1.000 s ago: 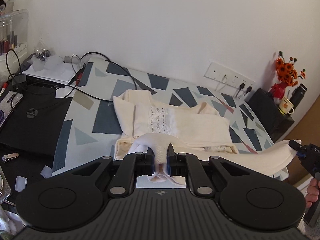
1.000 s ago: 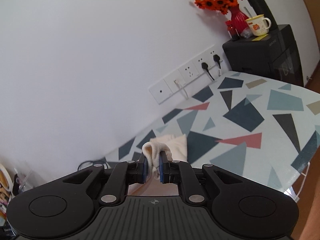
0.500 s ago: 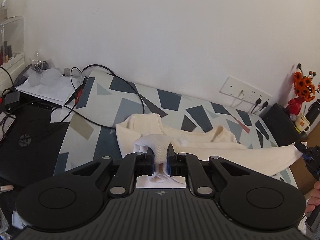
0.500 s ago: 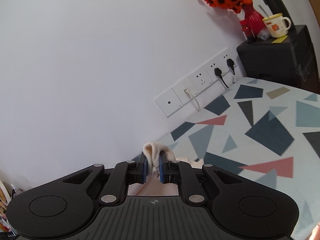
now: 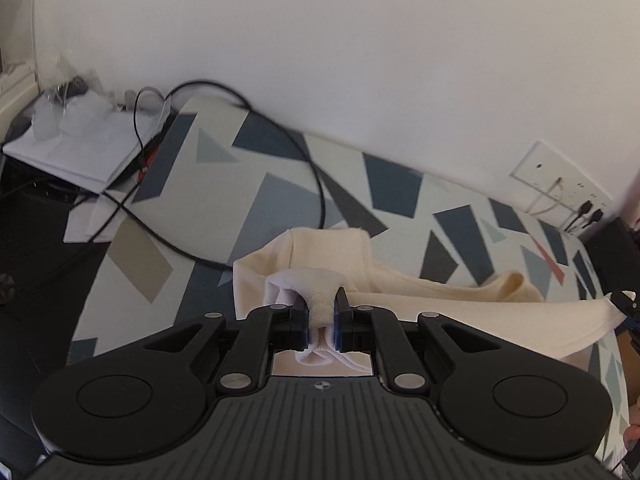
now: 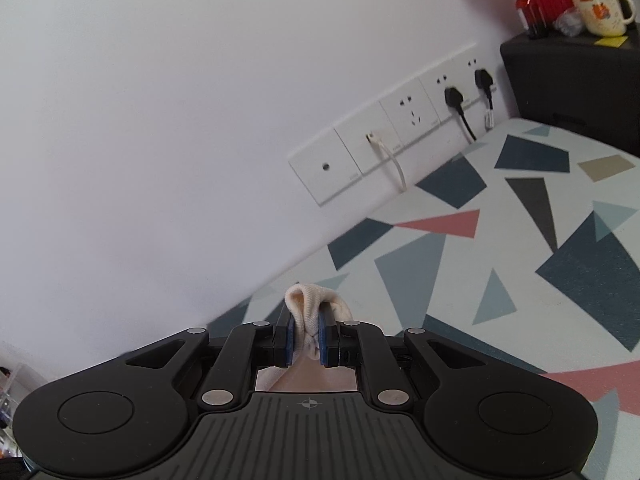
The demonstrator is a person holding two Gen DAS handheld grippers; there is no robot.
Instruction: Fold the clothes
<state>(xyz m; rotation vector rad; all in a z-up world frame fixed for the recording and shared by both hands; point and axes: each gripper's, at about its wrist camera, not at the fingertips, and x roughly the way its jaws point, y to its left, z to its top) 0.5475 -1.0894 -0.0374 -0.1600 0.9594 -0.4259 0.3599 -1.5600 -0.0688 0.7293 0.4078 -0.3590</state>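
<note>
Moved since a second ago: both grippers, carrying the cream garment (image 5: 400, 288) across the patterned tabletop (image 5: 280, 184) toward the wall; its printed panel, then exposed, is now covered. Left gripper (image 5: 322, 312): jaws narrow, pinching a white hem fold. Right gripper (image 6: 307, 334): jaws narrow, clamping a cream bunch. Garment lies partly on the tabletop, one edge lifted taut. Left-side clutter blurred.

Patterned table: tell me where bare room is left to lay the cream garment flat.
The geometric-patterned tabletop is bare between the white wall sockets and the right gripper. In the left view, the black cable loops across the far end, beside white papers; the cream knitted garment covers the middle.
</note>
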